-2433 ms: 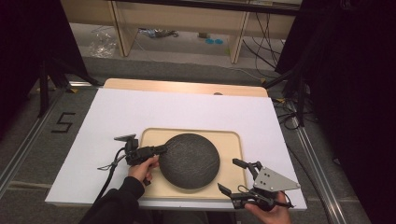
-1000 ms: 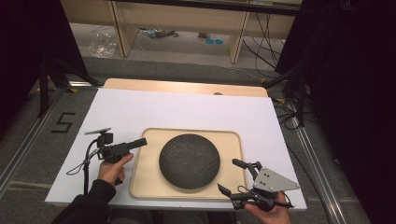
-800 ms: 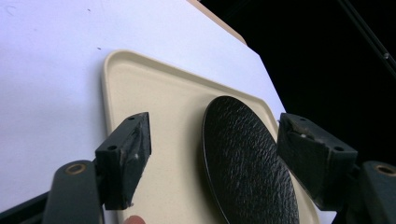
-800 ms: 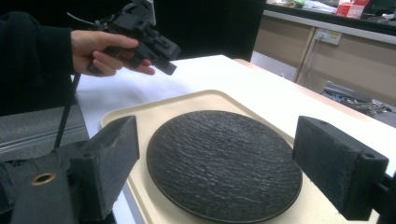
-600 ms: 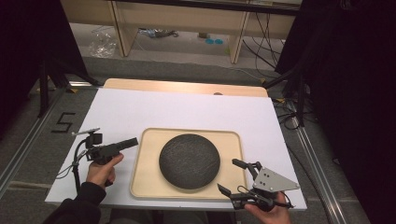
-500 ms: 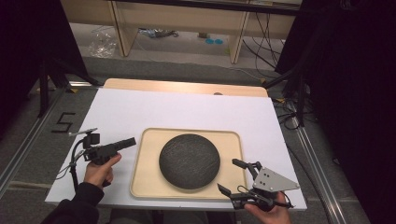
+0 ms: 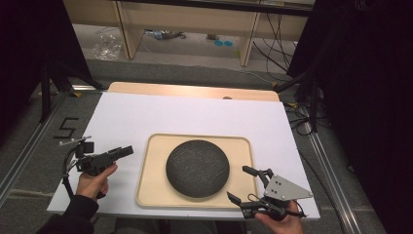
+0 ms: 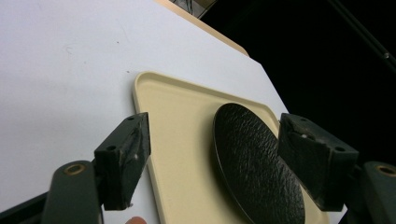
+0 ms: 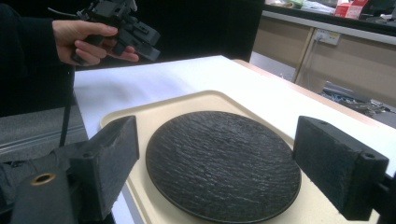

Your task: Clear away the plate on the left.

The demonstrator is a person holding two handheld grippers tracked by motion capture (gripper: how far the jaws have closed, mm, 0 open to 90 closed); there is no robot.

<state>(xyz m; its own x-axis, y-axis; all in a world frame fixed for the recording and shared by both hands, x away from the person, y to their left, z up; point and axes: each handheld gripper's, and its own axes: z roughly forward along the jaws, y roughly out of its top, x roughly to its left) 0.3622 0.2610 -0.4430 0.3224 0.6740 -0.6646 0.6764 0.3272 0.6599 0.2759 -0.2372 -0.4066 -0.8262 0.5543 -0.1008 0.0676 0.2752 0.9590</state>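
Note:
A round black textured plate (image 7: 197,168) lies flat in the middle of a beige tray (image 7: 151,185) on the white table. My left gripper (image 7: 124,151) hovers to the left of the tray, held by a hand and turned on its side. In its own view its jaws stand wide open, with the tray (image 8: 182,140) and plate (image 8: 252,158) ahead of them. My right gripper (image 7: 239,183) is open at the tray's front right corner. Its pads (image 9: 107,163) frame the plate (image 9: 219,158) without touching it. The left gripper (image 9: 126,28) shows beyond the plate.
The white table top (image 7: 170,112) has a wooden strip (image 7: 195,90) along its back edge. Bare white surface lies behind and to the left of the tray. A "5" mark (image 7: 65,127) is on the floor at the left. Cables (image 7: 302,122) trail at the right.
My left gripper has drawn back from the plate's left edge, off the tray, leftward toward the table's left side. The right gripper and the plate have stayed still.

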